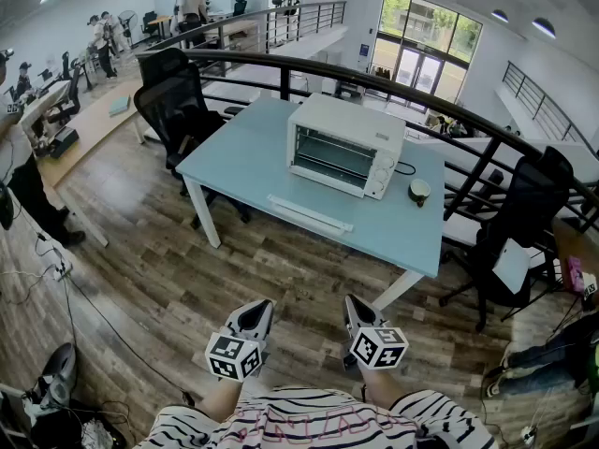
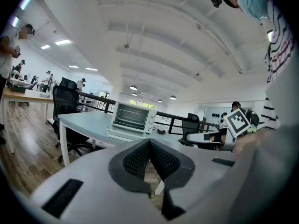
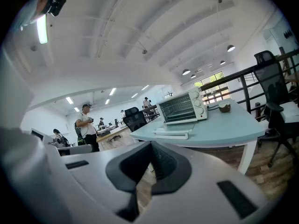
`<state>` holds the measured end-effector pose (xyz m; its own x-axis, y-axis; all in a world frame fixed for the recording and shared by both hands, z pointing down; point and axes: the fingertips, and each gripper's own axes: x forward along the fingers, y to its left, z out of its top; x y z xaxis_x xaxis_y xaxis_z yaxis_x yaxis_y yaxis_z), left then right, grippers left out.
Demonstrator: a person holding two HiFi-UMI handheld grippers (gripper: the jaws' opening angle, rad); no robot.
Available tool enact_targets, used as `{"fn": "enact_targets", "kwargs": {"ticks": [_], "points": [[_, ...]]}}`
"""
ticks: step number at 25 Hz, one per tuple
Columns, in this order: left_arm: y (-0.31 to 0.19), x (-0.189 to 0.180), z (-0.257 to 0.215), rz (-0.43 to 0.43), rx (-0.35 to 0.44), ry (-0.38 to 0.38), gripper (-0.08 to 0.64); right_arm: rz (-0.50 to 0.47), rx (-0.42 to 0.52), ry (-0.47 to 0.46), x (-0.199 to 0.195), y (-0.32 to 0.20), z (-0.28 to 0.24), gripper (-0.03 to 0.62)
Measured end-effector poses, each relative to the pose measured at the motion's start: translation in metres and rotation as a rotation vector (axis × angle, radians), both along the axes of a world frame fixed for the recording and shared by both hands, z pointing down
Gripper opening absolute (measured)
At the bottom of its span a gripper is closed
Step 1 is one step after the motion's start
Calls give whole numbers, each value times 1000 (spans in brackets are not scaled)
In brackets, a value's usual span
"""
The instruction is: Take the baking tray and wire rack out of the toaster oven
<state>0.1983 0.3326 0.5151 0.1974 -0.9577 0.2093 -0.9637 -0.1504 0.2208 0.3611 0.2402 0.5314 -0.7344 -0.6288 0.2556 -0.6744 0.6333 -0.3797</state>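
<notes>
A white toaster oven (image 1: 344, 146) stands on the far half of a light blue table (image 1: 253, 162); its glass door hangs open, lying flat in front of it (image 1: 310, 213). Wire shelves show dimly inside; the tray cannot be made out. The oven also shows in the left gripper view (image 2: 134, 117) and the right gripper view (image 3: 183, 107). My left gripper (image 1: 258, 312) and right gripper (image 1: 354, 307) are held close to my body over the floor, well short of the table. Both are shut with nothing between the jaws.
A small bowl-like cup (image 1: 420, 191) sits right of the oven, by its black cable. Black office chairs stand at the table's left (image 1: 180, 110) and right (image 1: 524, 223). A curved black railing (image 1: 449, 110) runs behind. People stand at desks far left.
</notes>
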Motion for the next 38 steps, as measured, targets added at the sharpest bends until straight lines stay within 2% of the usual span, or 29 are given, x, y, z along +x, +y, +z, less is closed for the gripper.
{"fn": "enact_targets", "kwargs": {"ticks": [8,11,16,17,18,19,22,30,38], "points": [[-10,1,-3,30,-1,8,23,32,1,-19,3,-6,-3,25],[-11,-5,-6,50,15,9,25,63,3,-68,4,-9,-6,26],[-11,-21,-3,64,12,20,33,129,-26,-77,6,-15,0,34],[-13,-25,0,63,10,26,75,141,-36,-83,5,-16,2,58],[-15,-29,3,58,5,37,159,150,-41,-85,2,-18,3,176],[-19,-34,7,52,-3,54,190,156,-43,-83,-1,-19,4,222],[-31,-39,15,53,-20,102,190,162,-55,-97,-7,-29,4,221],[-103,-66,20,26,-29,103,190,189,-92,-141,-23,-110,16,221],[-212,-78,0,10,1,77,190,205,-108,-171,-30,-216,18,221]]}}
